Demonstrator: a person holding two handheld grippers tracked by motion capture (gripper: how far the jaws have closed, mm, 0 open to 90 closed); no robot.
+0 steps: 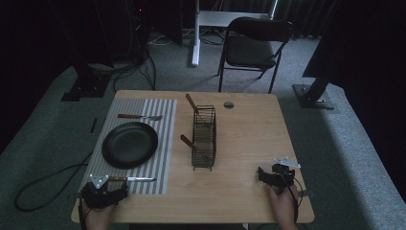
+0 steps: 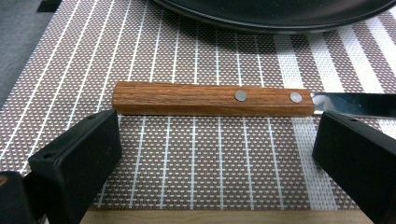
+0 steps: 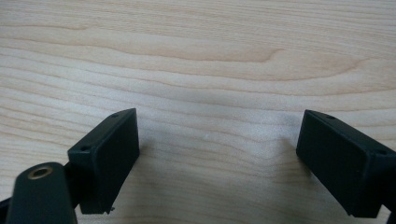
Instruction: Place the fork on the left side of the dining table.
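A knife (image 1: 130, 179) with a wooden handle (image 2: 212, 99) lies on the striped placemat (image 1: 165, 143), its blade pointing right. My left gripper (image 1: 103, 193) rests at the table's near left corner, just short of that handle, open with nothing between its jaws (image 2: 217, 154). A black plate (image 1: 129, 144) sits on the mat beyond the knife. A fork (image 1: 139, 116) lies at the mat's far end. My right gripper (image 1: 274, 175) stands open over bare wood (image 3: 217, 154) near the front right edge.
A black wire basket (image 1: 204, 138) stands mid-table with two wooden-handled utensils (image 1: 191, 102) sticking out of it. A round grommet (image 1: 228, 104) sits near the far edge. A folding chair (image 1: 253, 45) stands beyond the table.
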